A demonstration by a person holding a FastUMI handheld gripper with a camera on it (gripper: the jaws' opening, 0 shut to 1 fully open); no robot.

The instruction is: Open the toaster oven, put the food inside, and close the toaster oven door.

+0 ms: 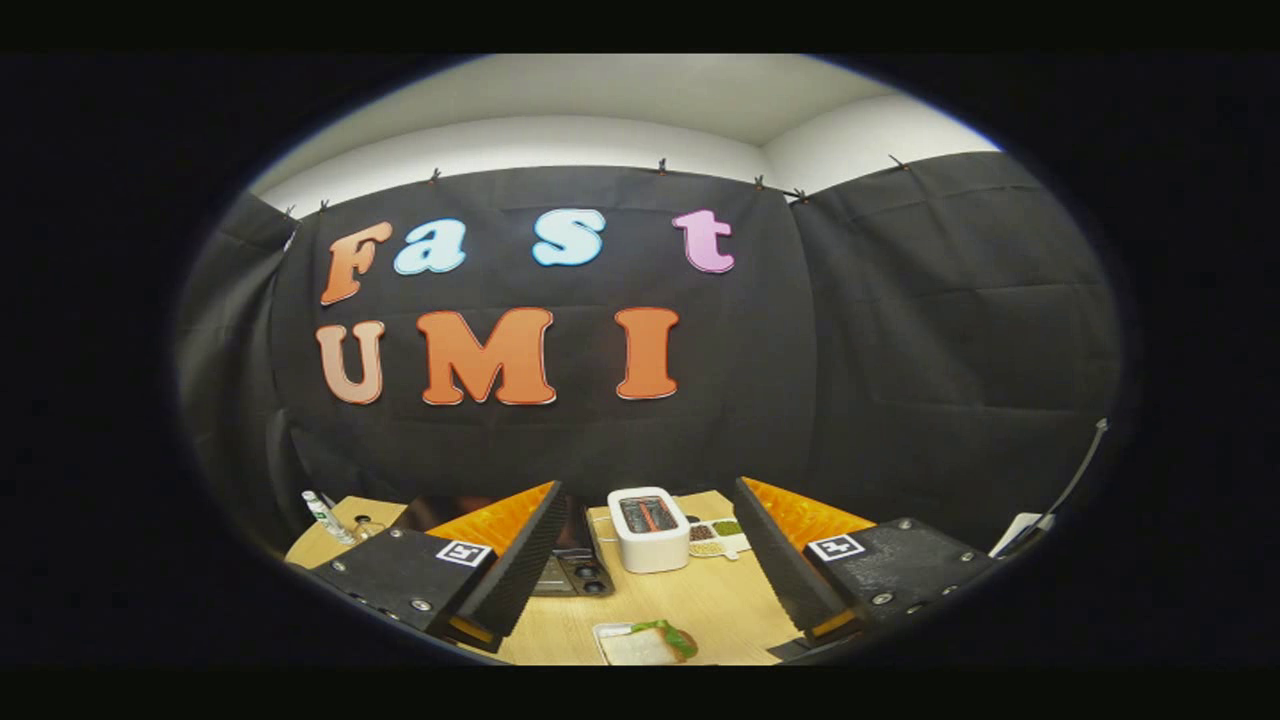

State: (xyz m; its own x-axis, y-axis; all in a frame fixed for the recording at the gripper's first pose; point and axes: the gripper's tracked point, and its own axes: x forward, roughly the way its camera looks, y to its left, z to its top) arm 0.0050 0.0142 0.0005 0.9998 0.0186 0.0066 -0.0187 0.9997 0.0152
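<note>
Black cloth hangs behind a wooden table (700, 600), and I hold the gripper (645, 590) high above the near side of it, its fingers spread wide apart with nothing between them. Between and just ahead of the fingers I see the food (648, 642), a pale slice with a green leaf on a small white tray near the table's near edge. Beyond it, toward the far edge, stands a white toaster (648, 528) with a small tray of compartments (718, 538) just beside it. A dark toaster oven (575, 572) sits partly hidden behind my left finger. A bottle (322, 515) stands at the far left corner.
</note>
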